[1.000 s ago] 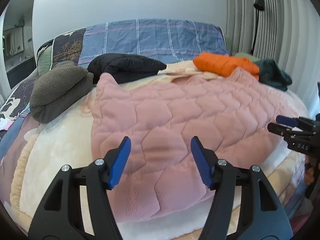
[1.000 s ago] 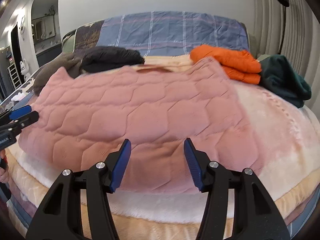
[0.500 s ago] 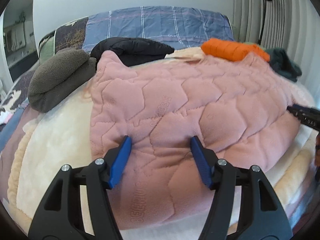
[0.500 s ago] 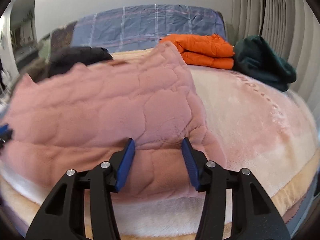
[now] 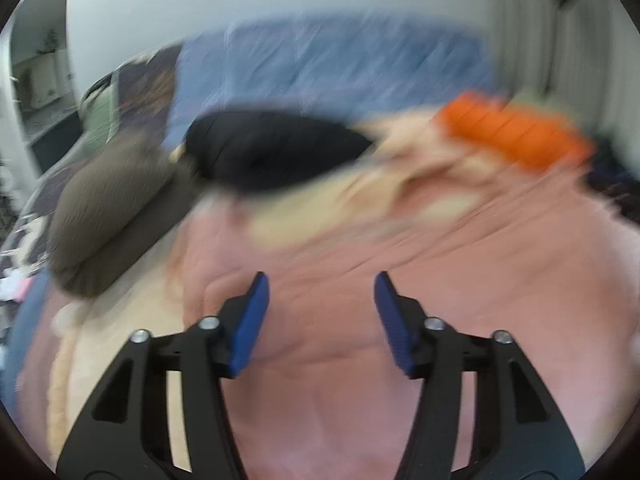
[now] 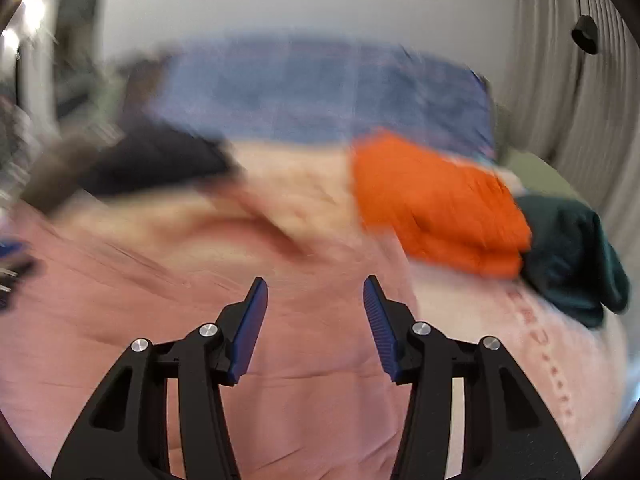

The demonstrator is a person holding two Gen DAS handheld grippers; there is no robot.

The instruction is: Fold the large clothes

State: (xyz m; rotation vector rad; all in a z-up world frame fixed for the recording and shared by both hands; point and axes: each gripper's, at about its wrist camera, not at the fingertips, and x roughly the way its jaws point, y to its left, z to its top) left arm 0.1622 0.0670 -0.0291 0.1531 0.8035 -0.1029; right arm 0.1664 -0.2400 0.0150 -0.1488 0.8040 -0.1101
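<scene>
Both views motion-blurred, detail limited. Landmark: pink quilted garment (image 5: pixel 340 320), spread across the bed's cream blanket (image 5: pixel 120 340).

Left claw (image 5: pixel 320 320): jaws wide apart, nothing between the blue pads (image 5: pixel 250 326), hanging over the pink garment's near part. Contact with the fabric can't be told.

Right claw (image 6: pixel 312 320): same, spread wide, empty, over the pink garment (image 6: pixel 200 340) near its right edge.

Around the garment:
- Black bundle (image 5: pixel 276 152) just beyond its far edge, left of centre.
- Grey-brown fleece roll (image 5: pixel 108 216) beside the black one, off the far-left corner.
- Folded orange jacket (image 6: pixel 436 208) off the far-right corner, dark green garment (image 6: pixel 572 256) just right of it, touching.
- Blue plaid bedding (image 6: pixel 320 88) behind all of them, against the wall.
- Curtain (image 6: pixel 580 100) to the far right.

Nothing lies between either claw and the pink fabric.
</scene>
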